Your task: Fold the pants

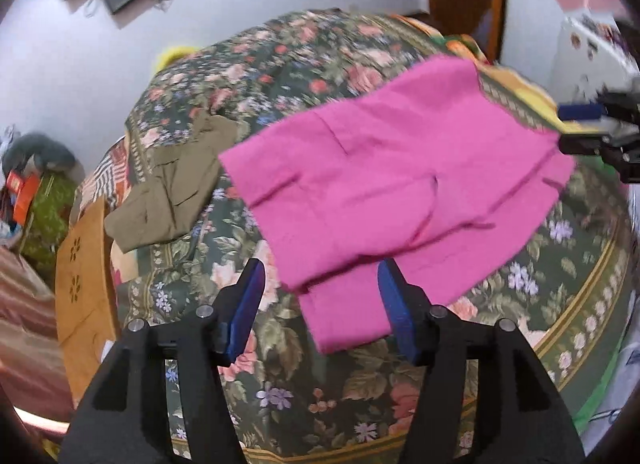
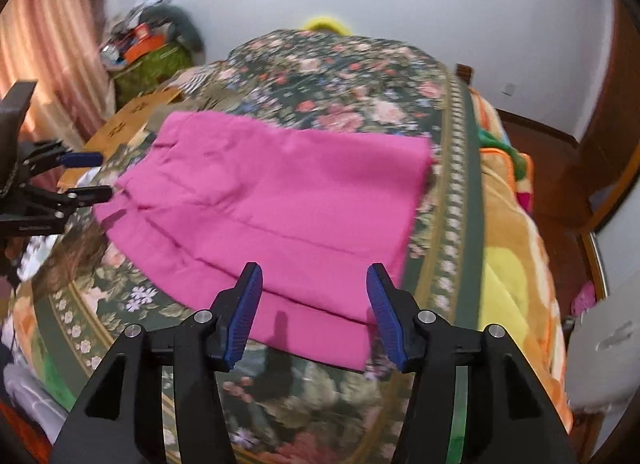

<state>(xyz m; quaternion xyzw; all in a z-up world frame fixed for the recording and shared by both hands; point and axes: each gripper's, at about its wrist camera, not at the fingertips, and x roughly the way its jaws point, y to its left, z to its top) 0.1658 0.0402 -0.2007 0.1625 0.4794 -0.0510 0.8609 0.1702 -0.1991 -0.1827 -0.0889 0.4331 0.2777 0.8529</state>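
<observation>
Your left gripper [image 1: 320,304] is spread wide and holds nothing; the bright pink fabric pants [image 1: 392,184] lie folded flat on the dark green floral bedspread [image 1: 280,64] just ahead of it, one corner reaching between its blue pads. Your right gripper [image 2: 314,308] is likewise released, with the pants' near edge just beyond its fingertips. An olive-green crumpled garment [image 1: 172,188] lies ahead and left of your left gripper.

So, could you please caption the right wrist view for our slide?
Open right gripper poised over folded pink pants on floral bedspread.
</observation>
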